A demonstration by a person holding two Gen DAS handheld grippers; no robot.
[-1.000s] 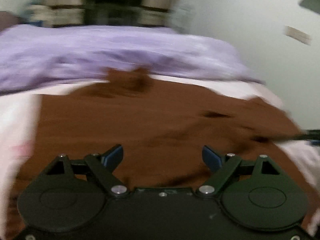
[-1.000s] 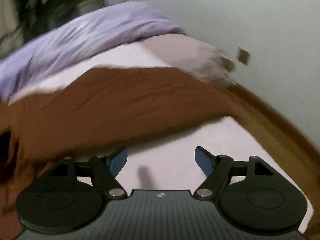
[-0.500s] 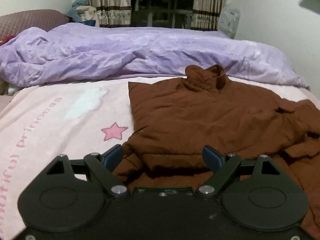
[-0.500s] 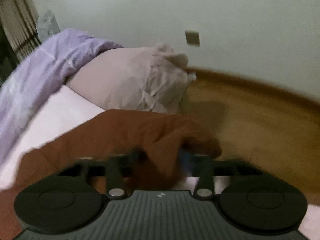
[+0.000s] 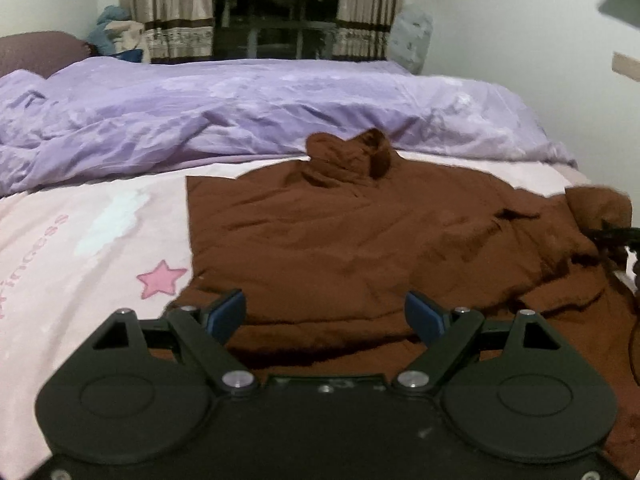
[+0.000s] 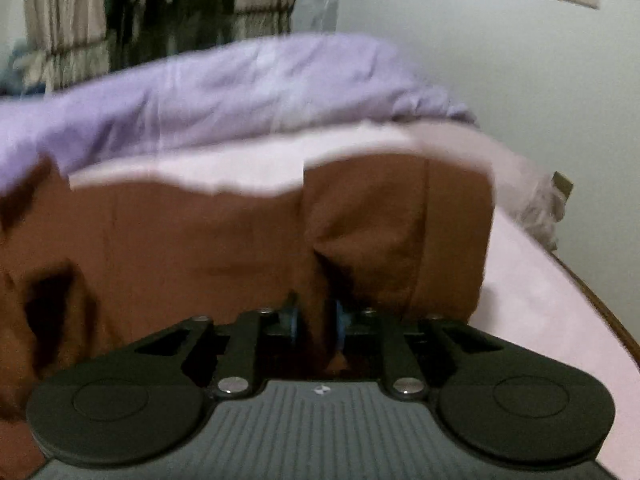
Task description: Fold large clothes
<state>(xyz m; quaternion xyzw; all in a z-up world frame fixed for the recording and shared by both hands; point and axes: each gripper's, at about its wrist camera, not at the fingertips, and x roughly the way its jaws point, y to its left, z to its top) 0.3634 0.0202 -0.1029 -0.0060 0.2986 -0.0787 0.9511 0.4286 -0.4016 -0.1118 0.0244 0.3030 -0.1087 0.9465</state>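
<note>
- Left wrist view: the brown sweater (image 5: 360, 248) lies spread on the bed (image 5: 80, 248). The left hand-held gripper (image 5: 325, 316) hovers over its near hem, fingers apart and empty.
- Right wrist view: the right hand-held gripper (image 6: 314, 324) is clamped on a raised sleeve (image 6: 396, 232). Next, probably, carry it across the body. Blur hides the cuff.

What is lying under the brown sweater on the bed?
The brown sweater lies on a pink bedsheet printed with a star. The sheet shows around its edges; whatever is directly beneath the sweater is covered and cannot be seen.
</note>
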